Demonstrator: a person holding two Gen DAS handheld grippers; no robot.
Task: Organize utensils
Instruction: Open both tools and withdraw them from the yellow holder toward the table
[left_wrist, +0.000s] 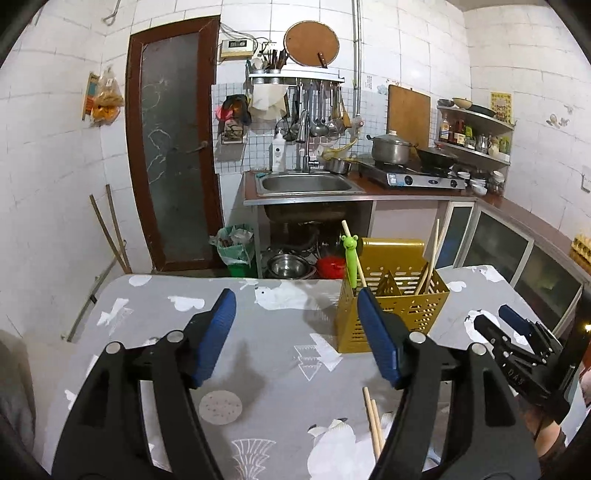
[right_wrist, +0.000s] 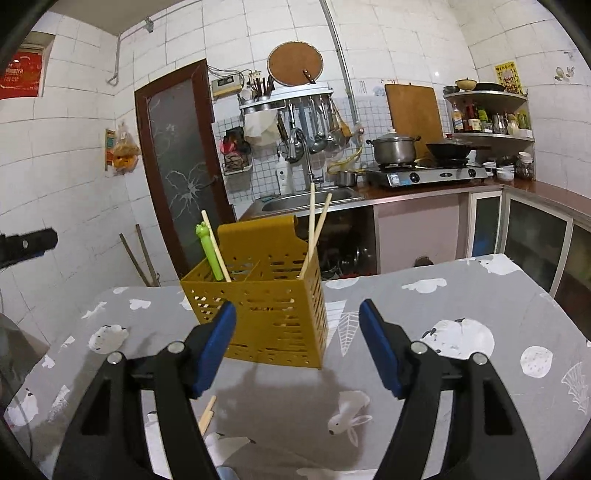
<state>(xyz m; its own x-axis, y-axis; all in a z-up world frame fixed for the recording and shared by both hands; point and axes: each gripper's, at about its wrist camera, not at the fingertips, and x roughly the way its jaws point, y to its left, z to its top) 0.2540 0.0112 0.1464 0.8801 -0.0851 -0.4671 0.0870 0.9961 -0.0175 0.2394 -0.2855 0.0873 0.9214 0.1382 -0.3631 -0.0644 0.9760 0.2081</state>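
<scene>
A yellow perforated utensil caddy (left_wrist: 391, 317) (right_wrist: 273, 321) stands on the grey patterned tablecloth (left_wrist: 280, 332). In it stand a green frog-topped utensil (left_wrist: 350, 258) (right_wrist: 207, 251) with a wooden stick beside it, and a pair of wooden chopsticks (left_wrist: 430, 258) (right_wrist: 314, 229). Two more chopsticks (left_wrist: 373, 421) (right_wrist: 207, 415) lie on the cloth near me, partly hidden by the fingers. My left gripper (left_wrist: 295, 299) is open and empty, to the left of the caddy. My right gripper (right_wrist: 297, 308) (left_wrist: 493, 319) is open and empty, just in front of the caddy.
Beyond the table's far edge are a steel sink (left_wrist: 306, 184), a gas stove with a pot (left_wrist: 391, 149) and wok, pots under the counter, and a bin with a green liner (left_wrist: 236, 249). A brown door (left_wrist: 173, 147) is at the left. Cabinets (left_wrist: 517, 258) run along the right.
</scene>
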